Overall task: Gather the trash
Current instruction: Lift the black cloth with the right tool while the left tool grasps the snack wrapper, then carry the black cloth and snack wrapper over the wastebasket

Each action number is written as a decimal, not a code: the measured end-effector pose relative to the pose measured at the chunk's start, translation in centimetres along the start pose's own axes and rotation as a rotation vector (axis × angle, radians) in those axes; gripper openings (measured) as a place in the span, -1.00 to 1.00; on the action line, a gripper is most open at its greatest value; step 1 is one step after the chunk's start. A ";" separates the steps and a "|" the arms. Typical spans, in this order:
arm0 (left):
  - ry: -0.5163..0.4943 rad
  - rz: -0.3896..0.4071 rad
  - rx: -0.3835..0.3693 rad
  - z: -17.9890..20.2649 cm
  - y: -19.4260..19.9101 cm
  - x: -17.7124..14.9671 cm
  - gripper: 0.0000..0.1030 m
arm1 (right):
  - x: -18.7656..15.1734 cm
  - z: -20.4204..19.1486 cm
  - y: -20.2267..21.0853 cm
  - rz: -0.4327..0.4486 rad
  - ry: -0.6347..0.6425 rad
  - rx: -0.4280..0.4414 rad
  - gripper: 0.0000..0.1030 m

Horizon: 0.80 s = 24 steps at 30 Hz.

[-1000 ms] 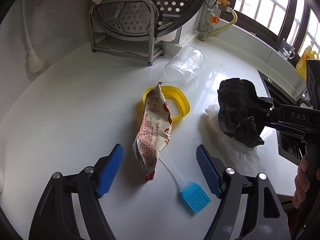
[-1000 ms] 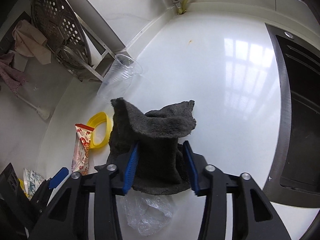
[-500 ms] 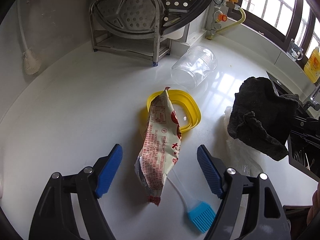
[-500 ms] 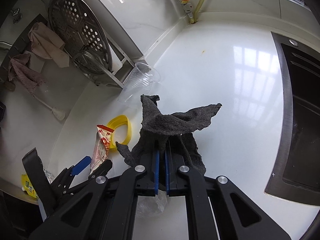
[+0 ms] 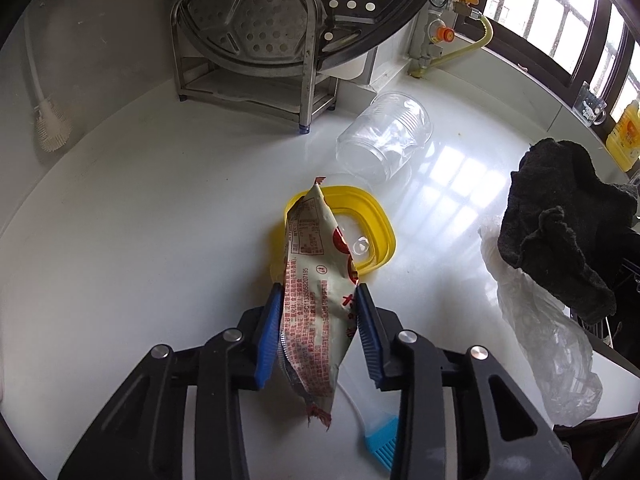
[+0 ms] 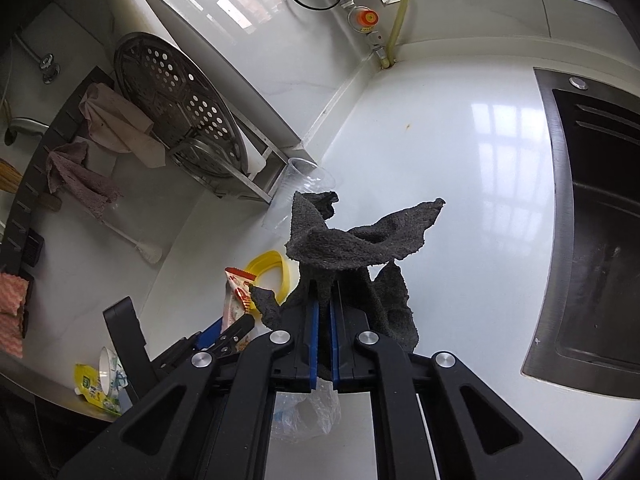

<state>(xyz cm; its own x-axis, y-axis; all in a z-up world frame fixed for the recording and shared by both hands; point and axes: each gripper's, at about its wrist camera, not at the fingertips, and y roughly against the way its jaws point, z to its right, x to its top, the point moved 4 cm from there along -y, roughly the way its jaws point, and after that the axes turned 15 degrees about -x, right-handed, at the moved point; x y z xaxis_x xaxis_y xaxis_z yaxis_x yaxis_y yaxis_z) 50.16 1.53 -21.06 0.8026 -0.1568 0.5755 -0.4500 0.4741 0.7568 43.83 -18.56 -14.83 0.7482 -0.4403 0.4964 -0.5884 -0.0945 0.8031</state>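
Left tongs (image 5: 318, 336) pinch the snack wrapper (image 5: 316, 300) between narrowed blue pads, above the white counter (image 5: 160, 220). Right tongs (image 6: 324, 344) are clamped nearly together on a dark grey rag (image 6: 352, 248), raised off the counter.

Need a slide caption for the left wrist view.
Left gripper pinches a printed snack wrapper above a yellow plastic ring.

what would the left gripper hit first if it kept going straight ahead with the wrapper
Probably the yellow ring: it lies just beyond the left gripper, under the wrapper tip. Past it lies the clear cup. Depth is uncertain.
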 end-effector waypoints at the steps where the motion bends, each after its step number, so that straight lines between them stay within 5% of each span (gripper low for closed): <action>1: -0.002 0.003 0.000 0.0 0.2 0.0 -0.31 | -0.1 0.1 -0.1 -0.009 0.002 -0.011 -0.91; 6: -0.014 0.017 -0.007 0.2 1.4 0.2 -0.32 | -0.4 0.0 0.8 -0.010 -0.033 0.104 -0.91; 24: -0.075 0.087 -0.011 1.5 7.8 -0.1 -0.33 | -1.6 0.8 6.1 0.062 -0.039 0.096 -0.91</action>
<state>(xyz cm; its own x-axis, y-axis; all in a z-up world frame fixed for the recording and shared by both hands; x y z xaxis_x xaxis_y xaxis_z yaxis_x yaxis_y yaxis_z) 46.00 3.97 -14.80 0.7285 -0.1790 0.6612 -0.5124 0.4982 0.6995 38.81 -19.11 -11.04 0.6978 -0.4824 0.5295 -0.6613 -0.1498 0.7350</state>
